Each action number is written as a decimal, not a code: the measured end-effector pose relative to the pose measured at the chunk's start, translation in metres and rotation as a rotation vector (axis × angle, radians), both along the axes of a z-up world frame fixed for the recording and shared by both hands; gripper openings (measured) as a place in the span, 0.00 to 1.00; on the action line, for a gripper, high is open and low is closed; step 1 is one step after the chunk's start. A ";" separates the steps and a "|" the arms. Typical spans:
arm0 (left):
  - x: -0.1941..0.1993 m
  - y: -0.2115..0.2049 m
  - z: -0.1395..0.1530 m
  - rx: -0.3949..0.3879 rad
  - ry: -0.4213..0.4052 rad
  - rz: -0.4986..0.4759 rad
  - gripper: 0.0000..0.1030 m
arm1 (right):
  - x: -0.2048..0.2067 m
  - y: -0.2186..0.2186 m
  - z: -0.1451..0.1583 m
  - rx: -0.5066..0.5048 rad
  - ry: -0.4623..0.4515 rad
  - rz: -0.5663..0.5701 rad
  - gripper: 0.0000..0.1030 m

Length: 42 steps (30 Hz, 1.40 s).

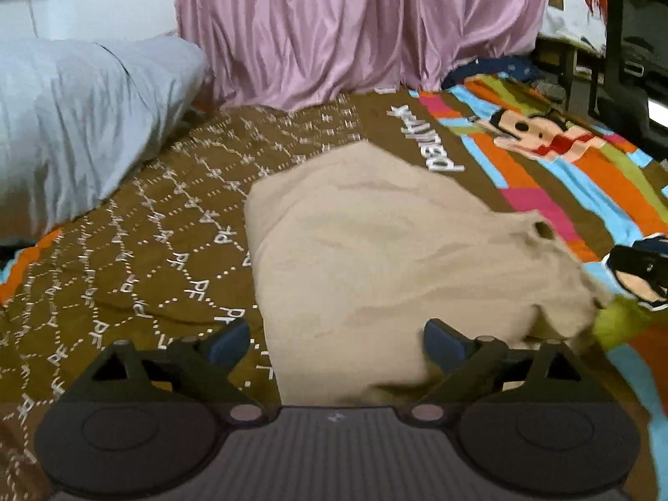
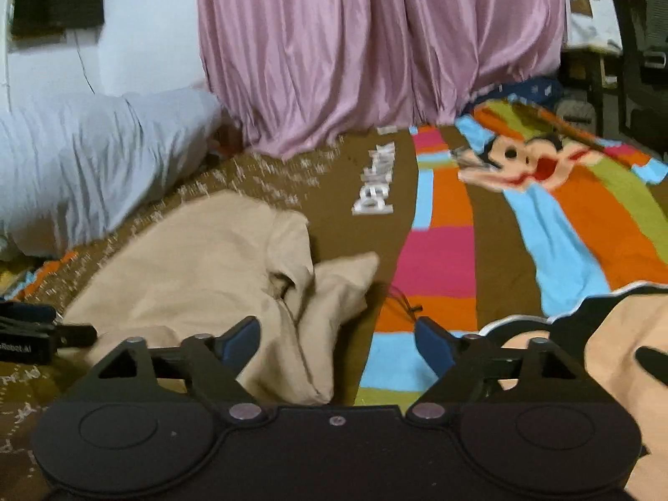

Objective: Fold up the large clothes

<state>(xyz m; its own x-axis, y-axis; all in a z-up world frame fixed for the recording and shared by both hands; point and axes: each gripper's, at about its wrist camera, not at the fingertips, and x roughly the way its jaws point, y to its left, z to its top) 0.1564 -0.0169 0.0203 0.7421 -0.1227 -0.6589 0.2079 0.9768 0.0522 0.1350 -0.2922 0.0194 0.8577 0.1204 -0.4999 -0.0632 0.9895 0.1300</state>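
Beige garment point(image 1: 375, 250) lies folded in a rumpled bundle on the brown patterned bedspread point(image 1: 146, 229), loose corners bunched at its right edge. Left gripper point(image 1: 336, 342) jaws spread wide above its near edge, pinching nothing; right gripper point(image 2: 336, 342) also spread, empty, over cloth edge. Grey pillow point(image 1: 75, 117) lies left, pink curtain point(image 1: 355, 29) behind, cartoon striped print on the right.

repeated "pf" on brown bedspread point(image 1: 167, 225), "robot.ai" on left gripper point(image 2: 25, 344)
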 end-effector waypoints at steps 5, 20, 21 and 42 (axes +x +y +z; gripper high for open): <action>-0.044 0.003 0.033 -0.085 -0.069 0.086 0.99 | -0.033 0.009 0.033 -0.012 -0.137 0.051 0.94; -0.169 0.022 0.050 -0.133 -0.172 0.202 0.99 | -0.166 0.028 0.072 -0.073 -0.323 0.107 0.99; -0.176 0.021 0.047 -0.127 -0.172 0.198 0.99 | -0.174 0.030 0.071 -0.080 -0.324 0.101 0.99; -0.181 0.030 0.004 -0.111 -0.106 0.235 0.99 | -0.176 0.030 0.033 -0.054 -0.194 0.088 0.99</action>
<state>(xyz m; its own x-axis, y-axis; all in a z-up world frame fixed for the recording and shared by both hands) -0.0251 0.0130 0.0243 0.8228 -0.0061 -0.5683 -0.0262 0.9985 -0.0487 -0.0408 -0.2620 0.0524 0.9258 0.1764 -0.3343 -0.1680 0.9843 0.0543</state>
